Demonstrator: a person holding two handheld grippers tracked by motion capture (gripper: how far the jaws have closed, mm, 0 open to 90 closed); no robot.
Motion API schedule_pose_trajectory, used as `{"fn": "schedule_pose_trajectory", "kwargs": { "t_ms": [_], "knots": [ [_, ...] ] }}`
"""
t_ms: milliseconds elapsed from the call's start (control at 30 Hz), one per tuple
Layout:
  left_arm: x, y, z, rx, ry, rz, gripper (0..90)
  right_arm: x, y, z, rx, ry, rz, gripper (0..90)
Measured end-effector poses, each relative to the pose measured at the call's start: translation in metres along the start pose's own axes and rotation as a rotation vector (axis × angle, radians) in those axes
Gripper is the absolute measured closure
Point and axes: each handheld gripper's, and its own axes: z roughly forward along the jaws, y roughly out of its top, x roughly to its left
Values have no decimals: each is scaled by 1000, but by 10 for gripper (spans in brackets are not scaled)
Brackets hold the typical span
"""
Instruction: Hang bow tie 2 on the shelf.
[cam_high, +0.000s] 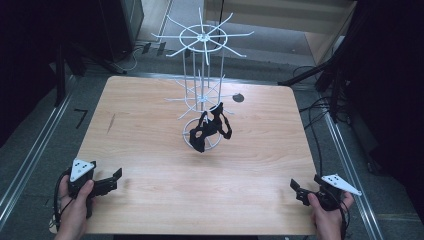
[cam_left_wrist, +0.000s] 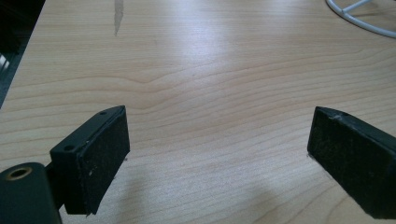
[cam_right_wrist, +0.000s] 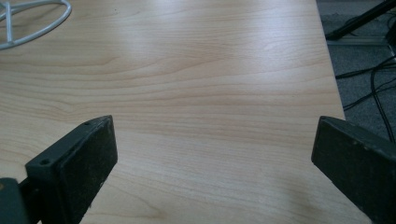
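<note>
Wood-grain table (cam_high: 150, 150), nothing between my jaws on either side. Left gripper (cam_high: 112, 181) sits at about 8 o'clock near the front-left corner, jaws spread wide, bare tabletop between the pads (cam_left_wrist: 100, 158). Right gripper (cam_high: 296, 190) is at about 4 o'clock by the front-right corner, jaws also spread wide, pads (cam_right_wrist: 88, 172) clear of anything. White wire rack (cam_high: 201, 85) stands upright at 12 o'clock, well apart from both grippers, round base ring on the table. Black strappy item (cam_high: 210, 129) hangs low on the rack, draped over the base ring; can't tell exactly which prong carries it. Small dark spot (cam_high: 238, 97) on the table at about 1 o'clock, beside the rack.
</note>
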Motion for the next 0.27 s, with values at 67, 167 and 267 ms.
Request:
{"fn": "schedule_pose_trajectory", "kwargs": {
  "t_ms": [67,167,267],
  "knots": [
    [0,0,0,0,0,0,61,-3,0,-1,-7,-3,17,5],
    [0,-1,-1,-2,1,3,61,-5,0,-1,-11,-6,32,5],
    [1,-1,-2,-3,-2,-2,61,-3,2,1,-7,-6,17,5]
  ]
}}
